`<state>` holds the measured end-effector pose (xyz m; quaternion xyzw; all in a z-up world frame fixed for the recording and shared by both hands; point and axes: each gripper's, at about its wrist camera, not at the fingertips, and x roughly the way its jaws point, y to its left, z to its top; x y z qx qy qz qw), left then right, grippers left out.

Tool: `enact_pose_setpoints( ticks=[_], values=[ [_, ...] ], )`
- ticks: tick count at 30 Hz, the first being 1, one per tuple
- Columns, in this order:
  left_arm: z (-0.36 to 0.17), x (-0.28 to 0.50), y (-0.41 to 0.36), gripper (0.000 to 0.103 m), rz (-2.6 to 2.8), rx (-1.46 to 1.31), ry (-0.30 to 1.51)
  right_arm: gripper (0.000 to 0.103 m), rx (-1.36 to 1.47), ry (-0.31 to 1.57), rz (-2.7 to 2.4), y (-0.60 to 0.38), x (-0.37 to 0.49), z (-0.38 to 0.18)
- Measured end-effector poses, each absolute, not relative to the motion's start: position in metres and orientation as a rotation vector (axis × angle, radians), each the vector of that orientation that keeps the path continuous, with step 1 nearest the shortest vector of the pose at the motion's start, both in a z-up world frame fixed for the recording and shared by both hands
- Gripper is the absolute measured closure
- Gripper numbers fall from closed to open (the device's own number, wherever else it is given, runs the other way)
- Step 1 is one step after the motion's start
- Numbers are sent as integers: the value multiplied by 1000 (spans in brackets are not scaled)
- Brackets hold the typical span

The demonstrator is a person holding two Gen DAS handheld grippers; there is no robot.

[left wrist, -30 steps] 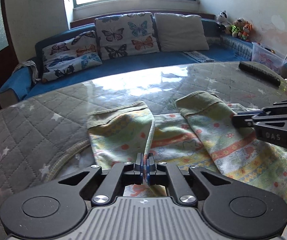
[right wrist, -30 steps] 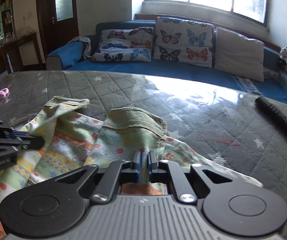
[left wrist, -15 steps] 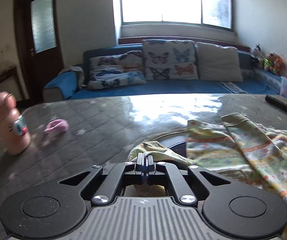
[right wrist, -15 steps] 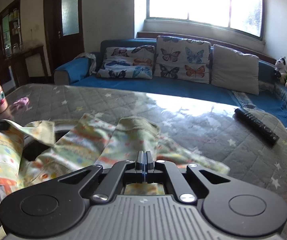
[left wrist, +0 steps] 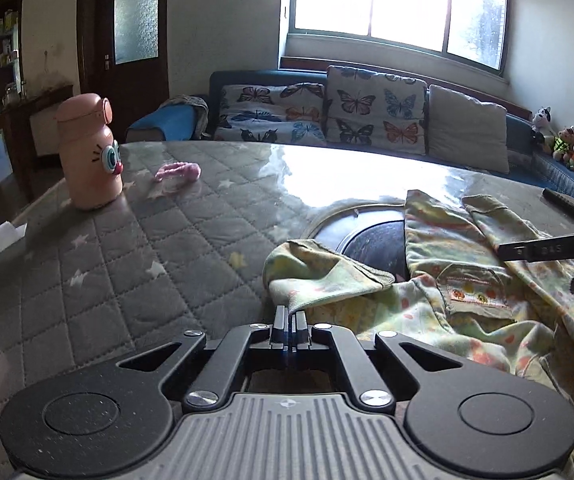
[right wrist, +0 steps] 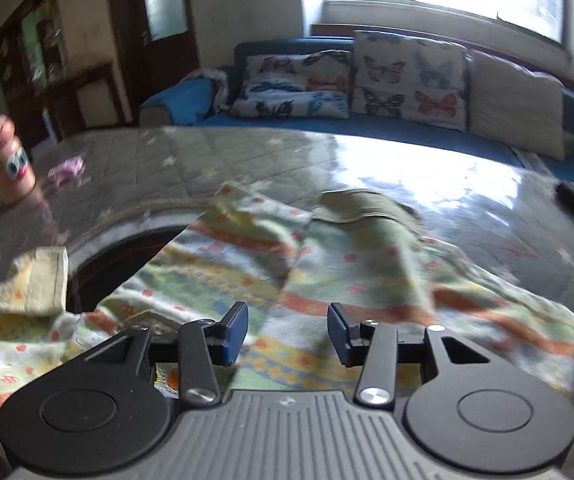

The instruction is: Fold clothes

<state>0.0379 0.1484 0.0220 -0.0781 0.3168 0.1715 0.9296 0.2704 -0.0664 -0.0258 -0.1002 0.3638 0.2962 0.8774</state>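
Left wrist view first: at the bottom centre of the frame your left gripper (left wrist: 288, 322) is clenched on a corner of the pale green printed cotton garment (left wrist: 467, 300), its two fingers pressed together with a thin edge of fabric pinched between them. Just above that, the sleeve cuff (left wrist: 327, 270) is doubled over towards you, lying on the grey quilted star-patterned table cover (left wrist: 127, 280). The rest of the garment spreads to the right of the frame, rumpled, with a small embroidered pocket (left wrist: 475, 290) facing up and part of it draped over the dark round inset (left wrist: 375, 240) in the table top.

Your right gripper (right wrist: 287, 330) is released in the right wrist view: its blue-padded fingers (right wrist: 235, 332) stand well apart over the striped middle of the cloth, gripping nothing. That view is blurred, so I cannot tell whether the pads touch the fabric or hang just above it. In the left wrist view its black finger pokes in at the right edge of the frame, above the garment.

I judge the fold barely begun. One sleeve is turned in; the body is wrinkled and not squared, and the other sleeve (right wrist: 367, 204), in the upper middle of the right wrist frame, lies spread away from you. Smoothing, the second sleeve and the body folds all remain.

Further off, at the left of the left wrist frame, stand a pink cartoon-faced flask (left wrist: 89, 152) and a pink scrunchie (left wrist: 179, 170); a black remote control (left wrist: 571, 208) lies at the far right.
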Motion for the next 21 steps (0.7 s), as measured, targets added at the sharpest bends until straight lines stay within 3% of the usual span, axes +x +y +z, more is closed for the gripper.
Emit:
enact_pose_setpoints(
  ticks=[3, 7, 21],
  values=[
    [20, 37, 149, 102, 350, -167, 651, 64, -261, 758, 598, -52, 269, -34],
    [20, 38, 150, 101, 349, -168, 648, 100, -277, 744, 554, -55, 266, -32],
    [30, -5, 163, 101, 409, -187, 616, 102, -106, 561, 327, -223, 190, 48]
  ],
)
